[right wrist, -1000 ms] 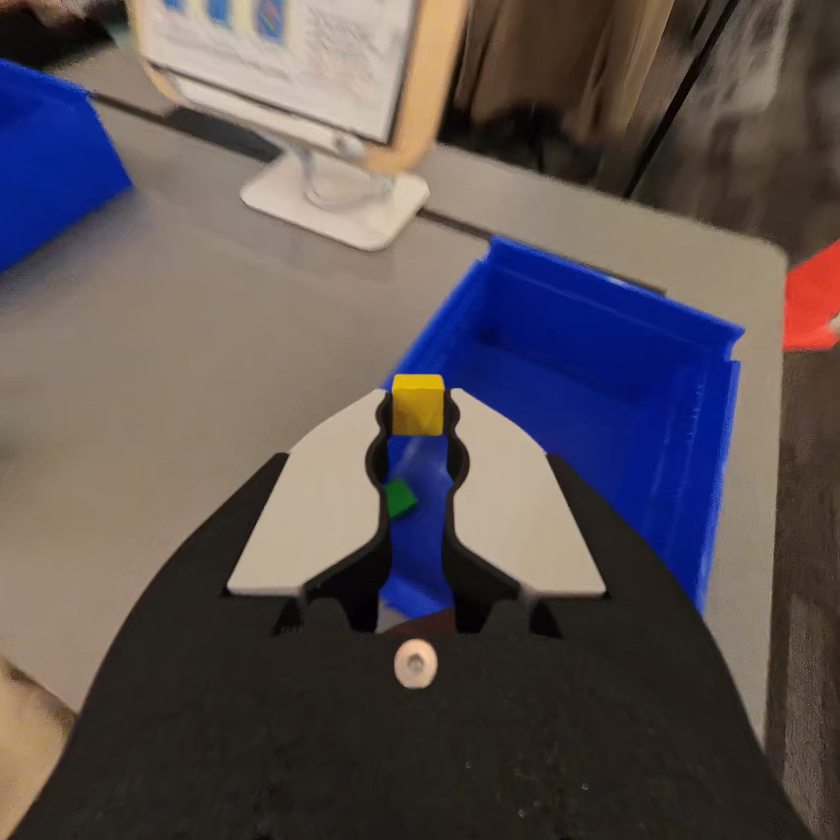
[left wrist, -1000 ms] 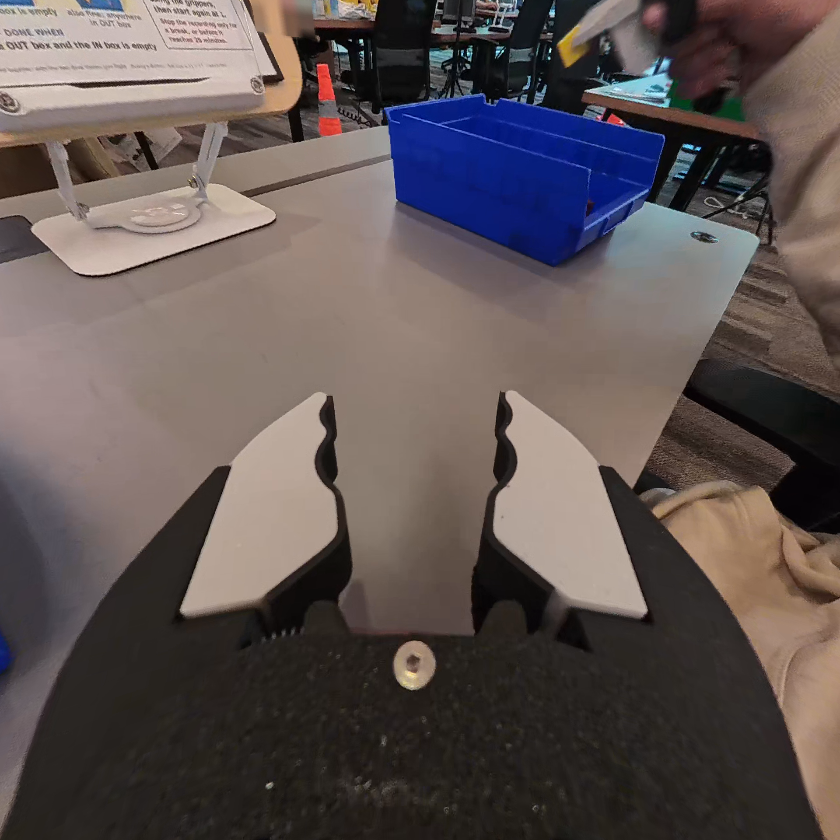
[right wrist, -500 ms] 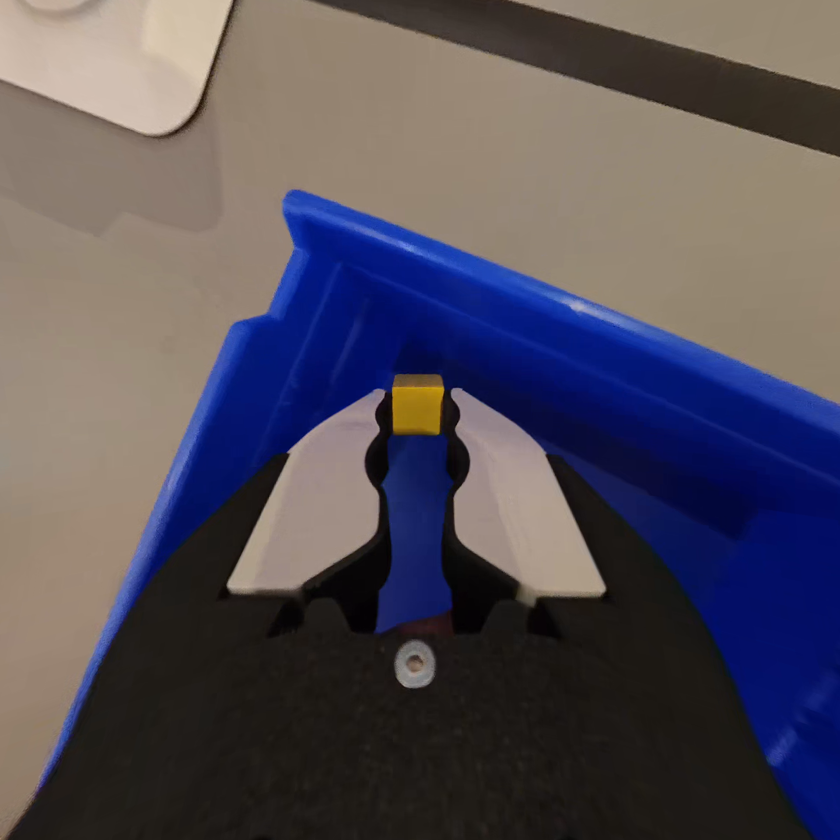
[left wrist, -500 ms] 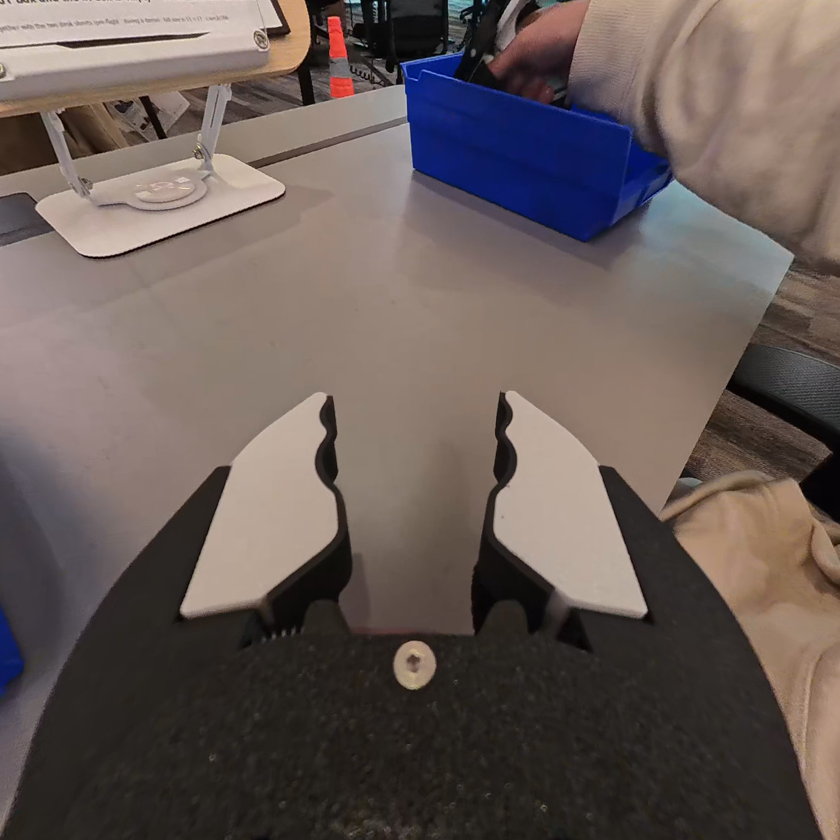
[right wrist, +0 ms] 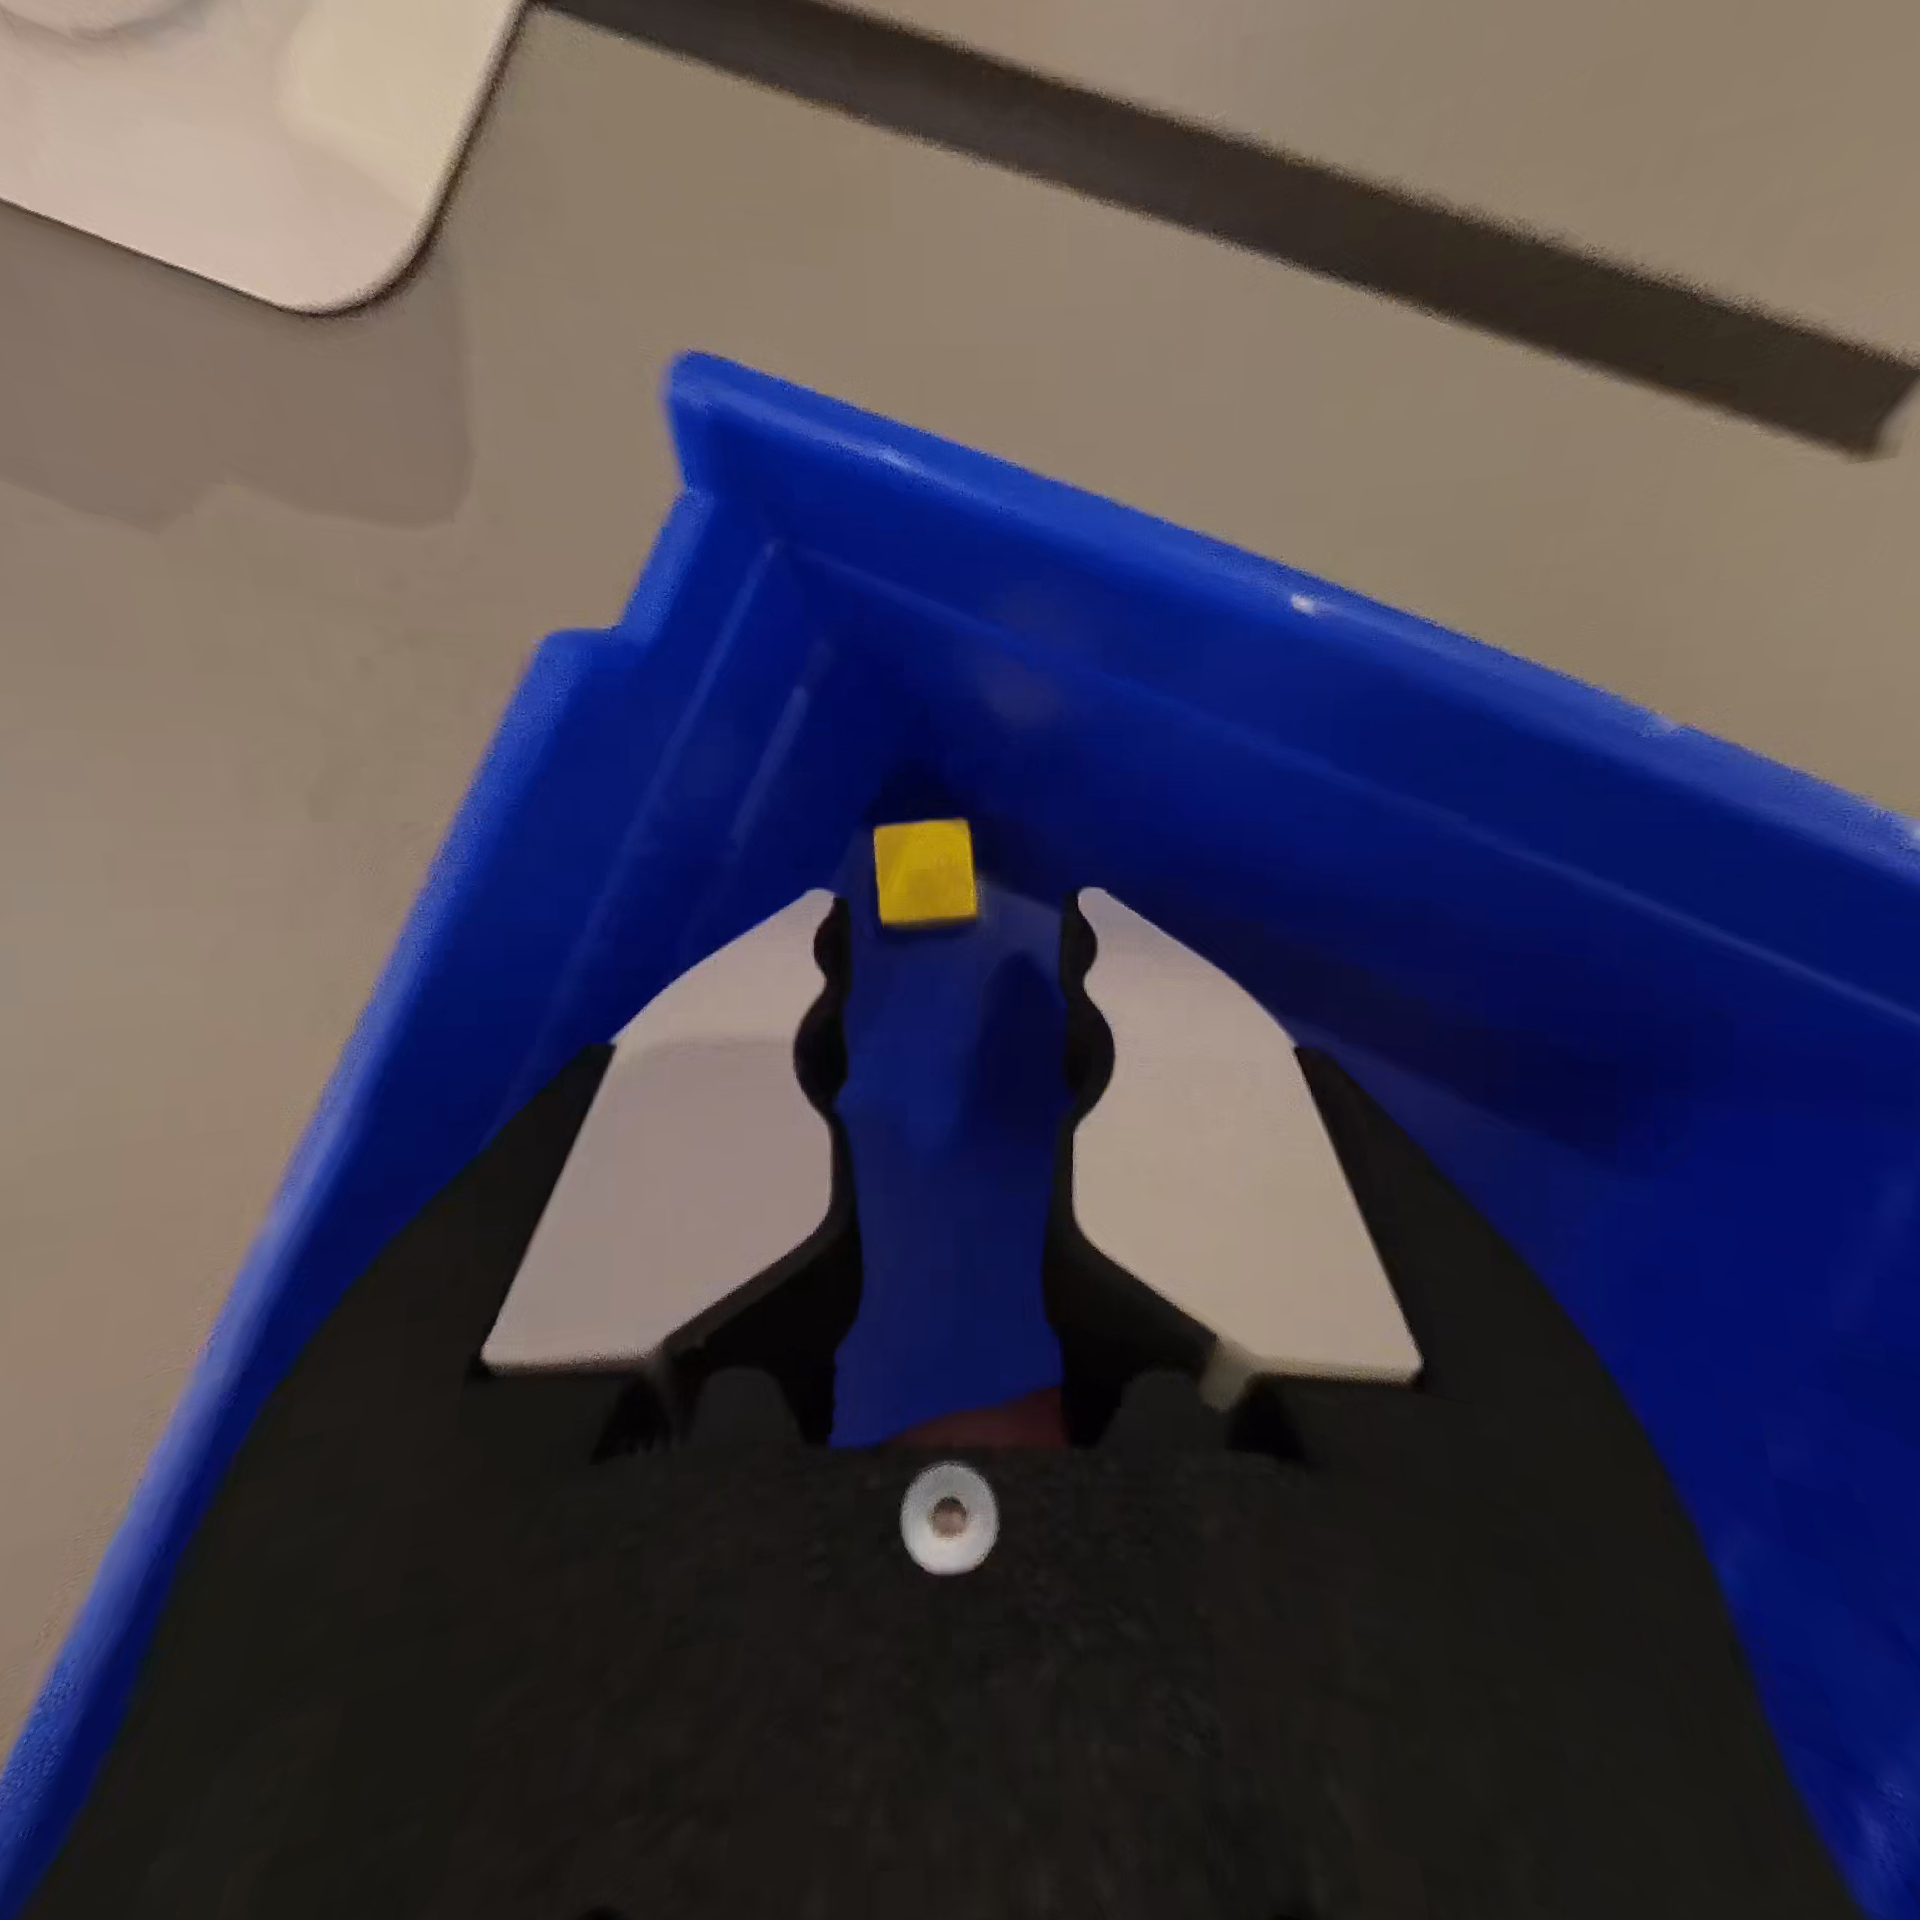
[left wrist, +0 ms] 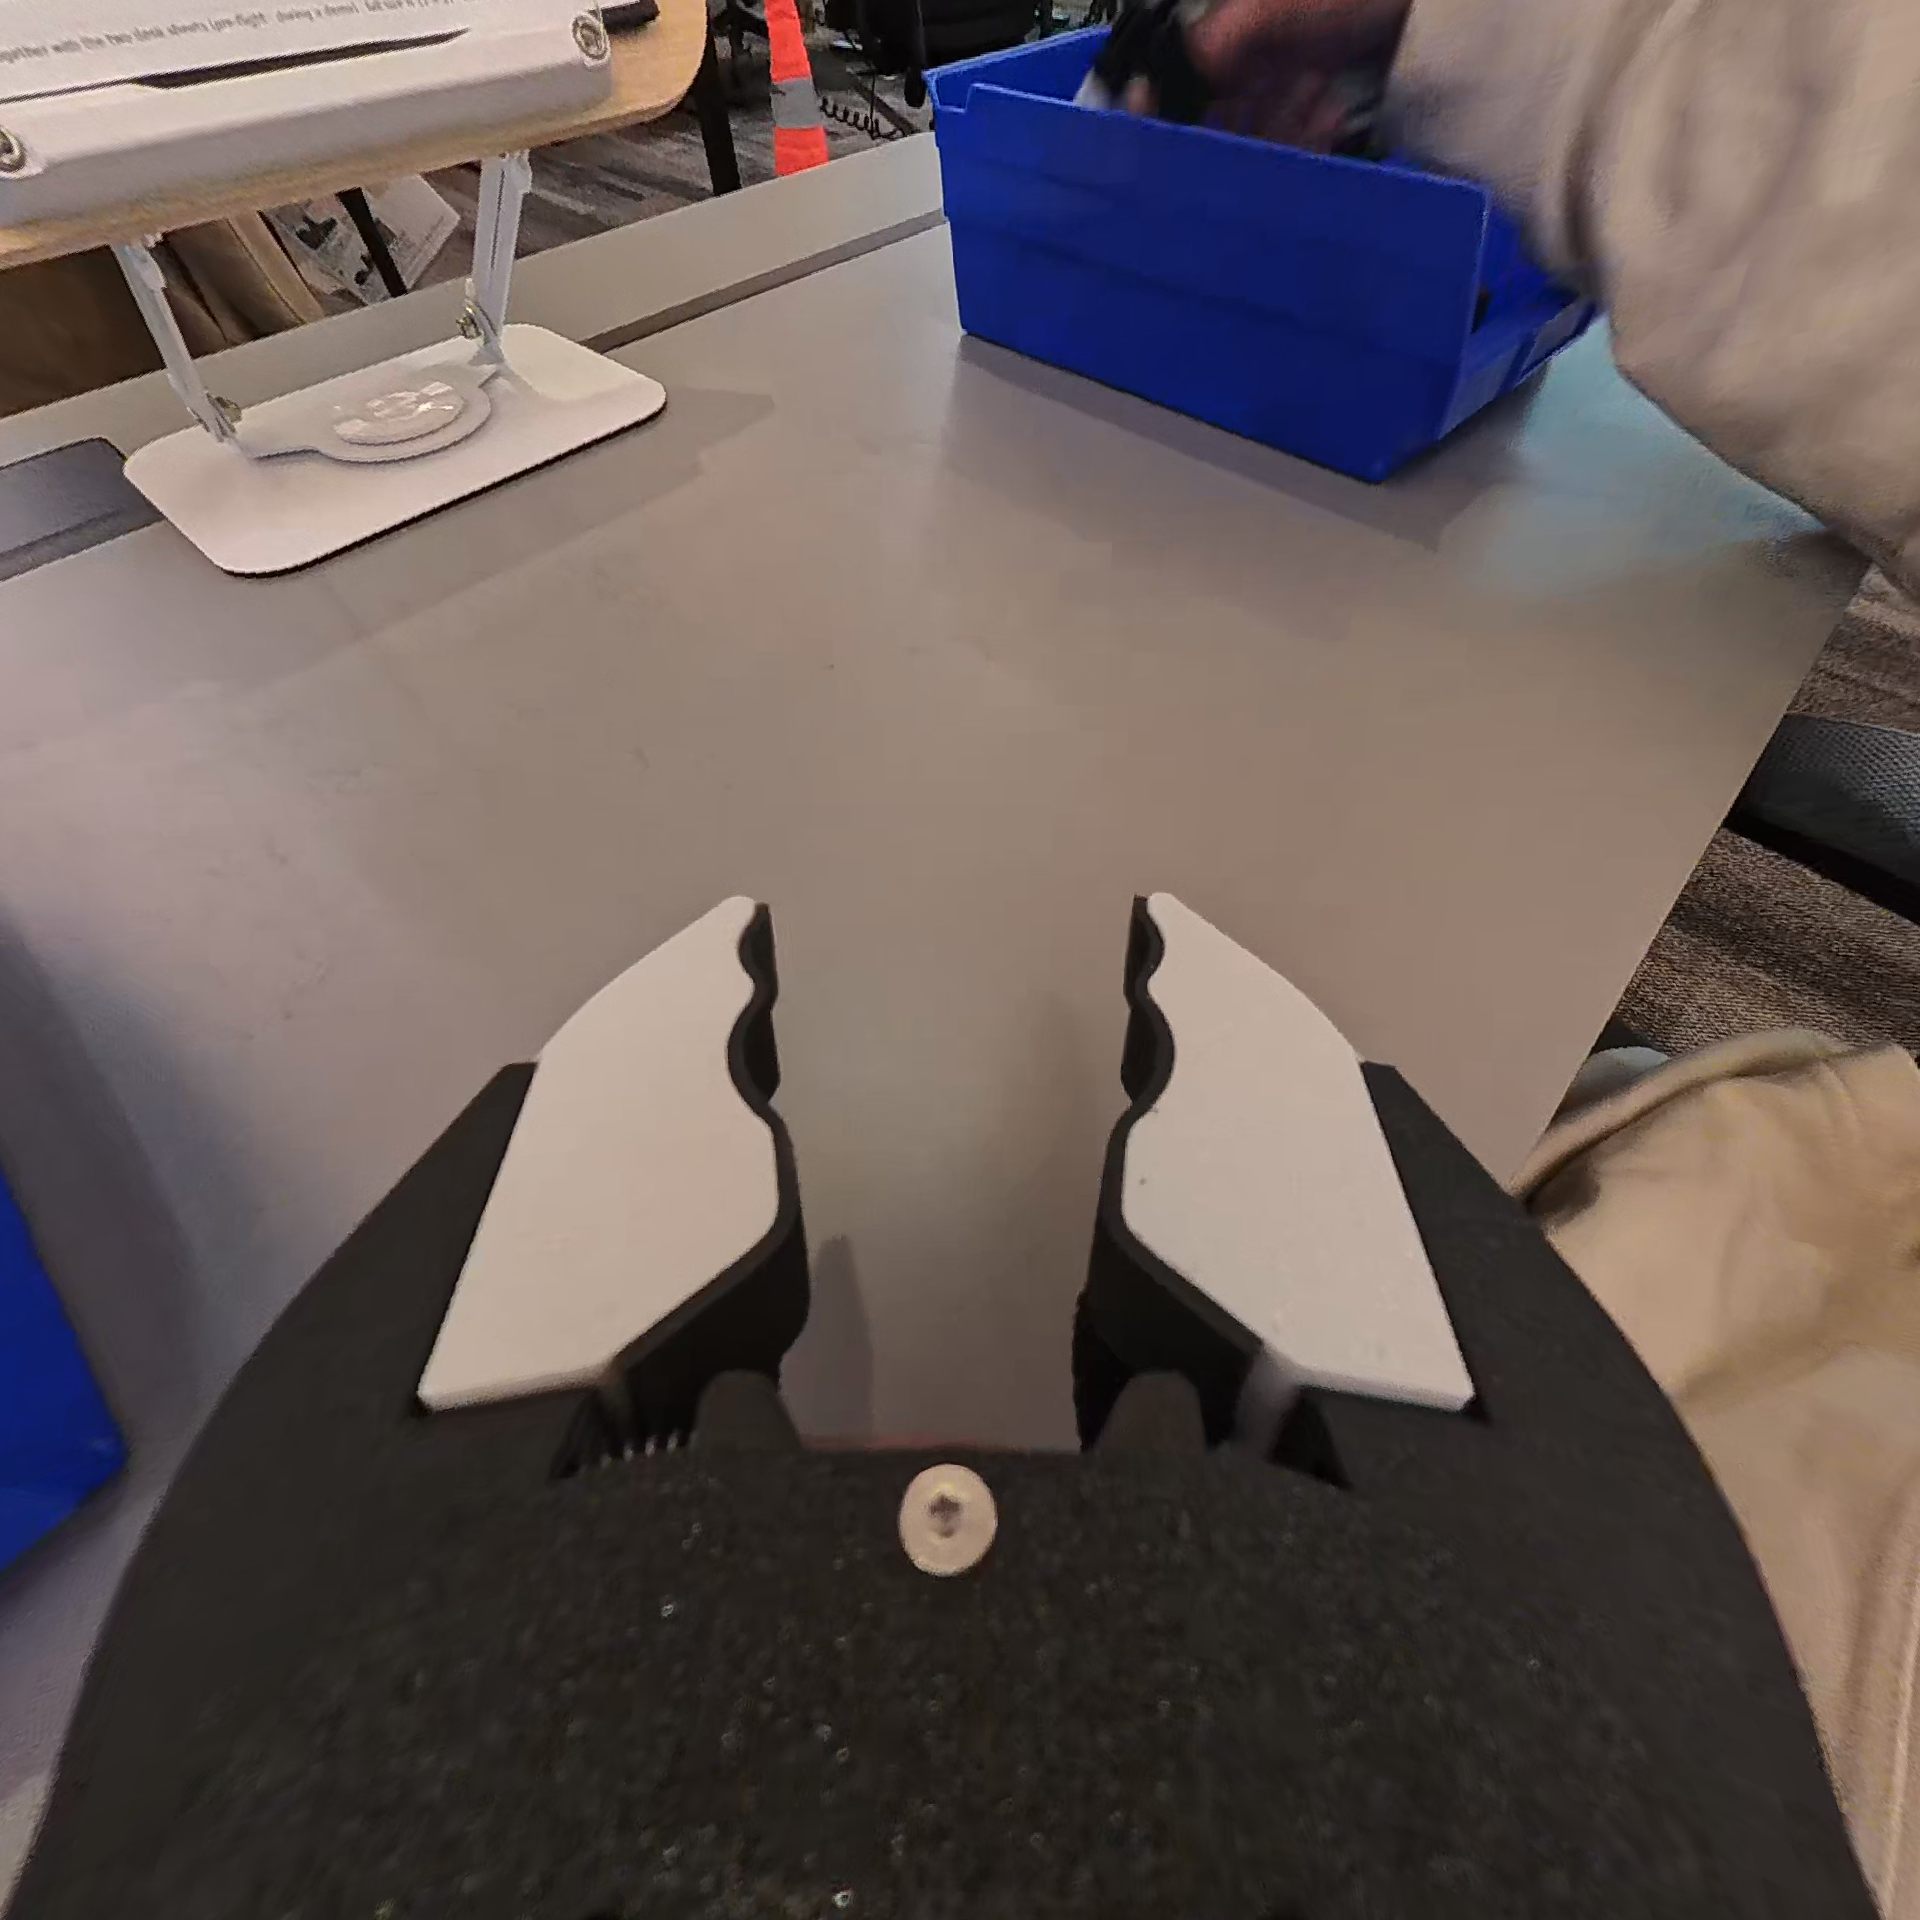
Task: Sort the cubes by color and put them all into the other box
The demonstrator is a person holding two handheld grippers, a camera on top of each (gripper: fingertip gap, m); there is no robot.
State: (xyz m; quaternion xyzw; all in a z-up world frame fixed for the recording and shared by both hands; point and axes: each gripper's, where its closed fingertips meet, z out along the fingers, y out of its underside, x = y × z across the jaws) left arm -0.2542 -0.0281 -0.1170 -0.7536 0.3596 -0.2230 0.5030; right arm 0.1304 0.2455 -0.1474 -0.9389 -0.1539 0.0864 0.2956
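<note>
In the right wrist view my right gripper (right wrist: 956,904) is open inside the blue box (right wrist: 1351,665), near its far left corner. A yellow cube (right wrist: 923,871) lies free on the box floor just past the fingertips, close to the left one, with no pad pressing it. In the left wrist view my left gripper (left wrist: 951,914) is open and empty over the grey table (left wrist: 727,675). The same blue box (left wrist: 1195,260) stands at the far right there, with a hand and a beige sleeve (left wrist: 1662,208) reaching into it.
A white stand (left wrist: 395,436) with a board on it is at the far left of the table. Part of another blue box (left wrist: 42,1371) shows at the left edge. An orange cone (left wrist: 795,94) stands on the floor behind. A dark seam (right wrist: 1247,197) crosses the table behind the box. My right fingertips sit around 50 cm from my left ones.
My right gripper's jaws have opened and the yellow cube has left the grasp and now lies in the box corner. My left gripper has stayed open and drifted a little.
</note>
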